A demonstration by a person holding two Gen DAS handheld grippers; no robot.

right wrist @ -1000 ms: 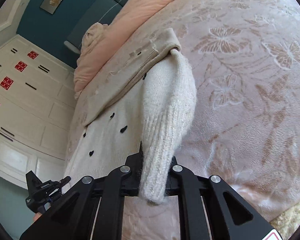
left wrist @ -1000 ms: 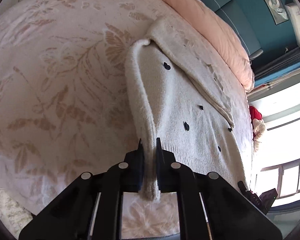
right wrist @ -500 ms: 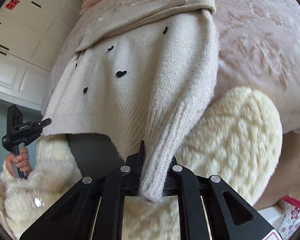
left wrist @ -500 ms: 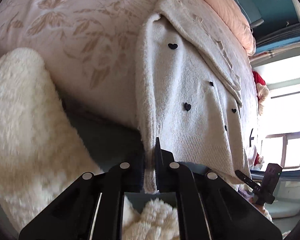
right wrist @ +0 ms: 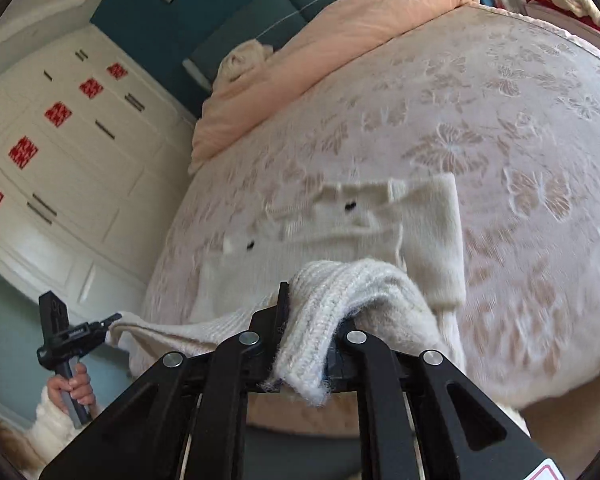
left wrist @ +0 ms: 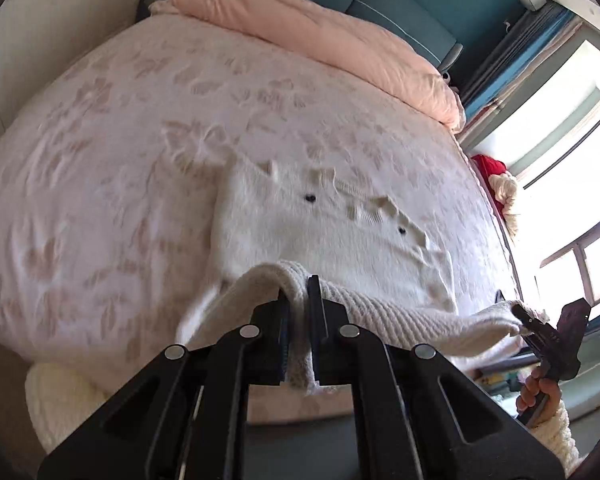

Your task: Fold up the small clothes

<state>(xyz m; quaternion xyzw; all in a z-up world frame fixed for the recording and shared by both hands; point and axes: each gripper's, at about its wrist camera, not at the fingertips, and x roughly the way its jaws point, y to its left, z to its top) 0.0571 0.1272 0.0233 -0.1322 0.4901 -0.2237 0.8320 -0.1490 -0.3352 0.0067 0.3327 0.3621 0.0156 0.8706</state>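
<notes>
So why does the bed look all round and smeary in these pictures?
Left wrist view: the fisheye lens bulges the bed, motion smears the sweater, and the window glares white. Right wrist view: same bulge, sweater streaky, gripper sharp.

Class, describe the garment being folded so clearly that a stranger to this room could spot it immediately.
Start at the wide bed with its pale leaf-patterned cover. At its near edge lies a cream knitted cardigan, its ribbed hem lifted by the left gripper and right gripper. Small black dots across the knit distinguish it from the plain peach duvet beyond.
</notes>
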